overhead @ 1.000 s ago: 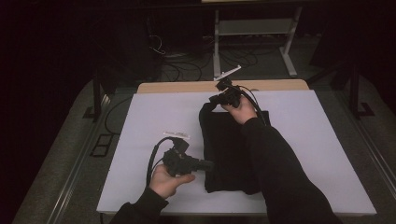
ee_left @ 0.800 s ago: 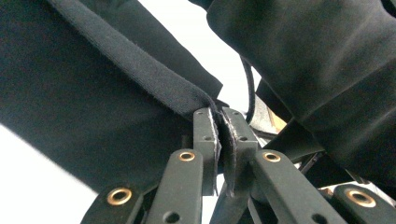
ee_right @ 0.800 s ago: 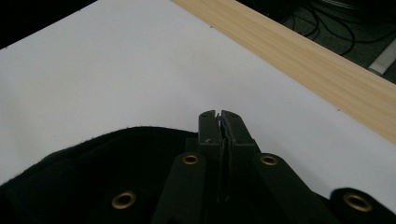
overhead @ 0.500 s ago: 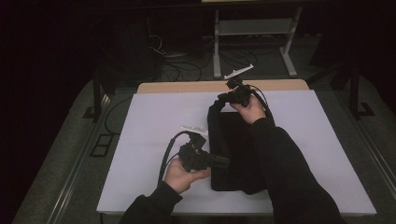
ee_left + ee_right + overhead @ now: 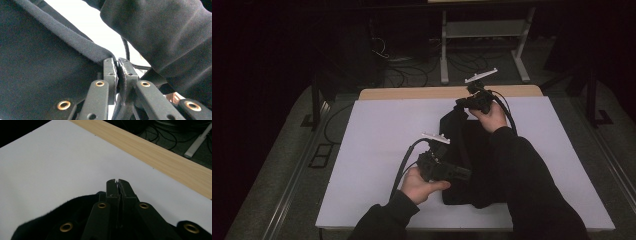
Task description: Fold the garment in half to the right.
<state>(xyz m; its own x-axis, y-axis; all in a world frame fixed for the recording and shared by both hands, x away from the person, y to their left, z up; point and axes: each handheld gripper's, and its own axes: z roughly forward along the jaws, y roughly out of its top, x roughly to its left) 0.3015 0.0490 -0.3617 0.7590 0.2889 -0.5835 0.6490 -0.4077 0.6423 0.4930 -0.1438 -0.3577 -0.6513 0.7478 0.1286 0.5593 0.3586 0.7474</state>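
Black cloth point(image 5: 472, 165) pinched in both tongs, left point(image 5: 117, 65) and right point(image 5: 117, 183), each clamped tight on its edge.

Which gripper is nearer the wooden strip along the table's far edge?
Right. The right gripper holds the black cloth beside the wooden strip; the left gripper grips it near the front.

One black cloth point(image 5: 472, 165) on white table point(image 5: 377, 145); two grippers, left gripper point(image 5: 464, 173) and right gripper point(image 5: 460, 103); two hands, left hand point(image 5: 419, 186) and right hand point(image 5: 492, 118); one wooden strip point(image 5: 412, 93) at far table edge; one metal stand point(image 5: 482, 30) beyond
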